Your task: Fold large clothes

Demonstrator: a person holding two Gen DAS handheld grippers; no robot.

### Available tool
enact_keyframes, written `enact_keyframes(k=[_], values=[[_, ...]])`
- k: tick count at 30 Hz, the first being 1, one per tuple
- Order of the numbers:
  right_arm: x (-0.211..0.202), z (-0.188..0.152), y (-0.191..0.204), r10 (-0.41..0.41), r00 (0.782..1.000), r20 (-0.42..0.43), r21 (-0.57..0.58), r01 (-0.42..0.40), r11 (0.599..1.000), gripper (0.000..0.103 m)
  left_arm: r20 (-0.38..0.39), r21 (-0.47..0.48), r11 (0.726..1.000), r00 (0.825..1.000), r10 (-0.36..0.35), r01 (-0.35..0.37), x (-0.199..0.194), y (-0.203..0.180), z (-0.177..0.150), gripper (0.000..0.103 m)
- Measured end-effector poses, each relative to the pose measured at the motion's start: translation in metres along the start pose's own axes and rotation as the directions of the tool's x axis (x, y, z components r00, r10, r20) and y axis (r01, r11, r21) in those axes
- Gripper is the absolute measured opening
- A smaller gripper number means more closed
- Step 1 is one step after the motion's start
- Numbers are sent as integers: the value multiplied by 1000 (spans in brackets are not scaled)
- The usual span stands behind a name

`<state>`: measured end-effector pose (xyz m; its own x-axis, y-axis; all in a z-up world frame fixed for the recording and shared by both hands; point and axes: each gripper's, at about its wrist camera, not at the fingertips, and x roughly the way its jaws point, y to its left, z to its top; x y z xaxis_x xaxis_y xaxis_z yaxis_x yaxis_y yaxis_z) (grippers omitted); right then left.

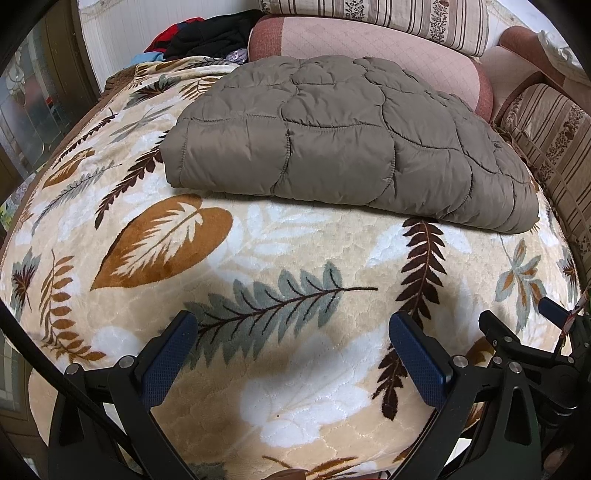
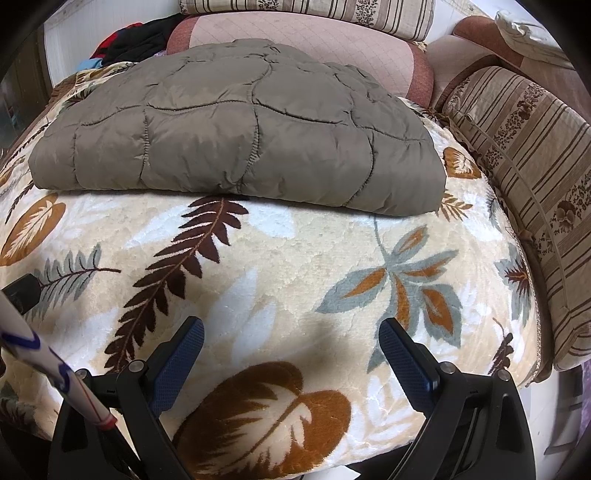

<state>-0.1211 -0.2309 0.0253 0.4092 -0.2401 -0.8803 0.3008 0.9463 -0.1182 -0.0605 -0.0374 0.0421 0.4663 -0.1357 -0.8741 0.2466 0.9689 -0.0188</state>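
A grey-brown quilted jacket (image 1: 332, 140) lies folded into a thick flat bundle on the leaf-patterned blanket (image 1: 280, 243), toward the far side. It also shows in the right wrist view (image 2: 236, 125). My left gripper (image 1: 291, 321) is open and empty, hovering over the blanket well short of the jacket. My right gripper (image 2: 291, 328) is open and empty too, over the blanket in front of the jacket's near edge. Part of the right gripper shows at the right edge of the left wrist view (image 1: 517, 347).
Pink cushions (image 1: 369, 40) and striped floral cushions (image 2: 524, 155) line the back and right. A pile of dark and red clothes (image 1: 207, 33) sits at the far left corner. A glass-panelled door (image 1: 33, 99) stands left. A white strap (image 2: 48, 369) crosses the right wrist view.
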Motion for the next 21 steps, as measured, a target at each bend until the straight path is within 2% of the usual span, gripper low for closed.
enact_keyframes(k=[21], values=[[3,0,1,3,1000,-3,-3,-3,1000,98,-13,2,1000,1000,-4,4,2,0,0,103]])
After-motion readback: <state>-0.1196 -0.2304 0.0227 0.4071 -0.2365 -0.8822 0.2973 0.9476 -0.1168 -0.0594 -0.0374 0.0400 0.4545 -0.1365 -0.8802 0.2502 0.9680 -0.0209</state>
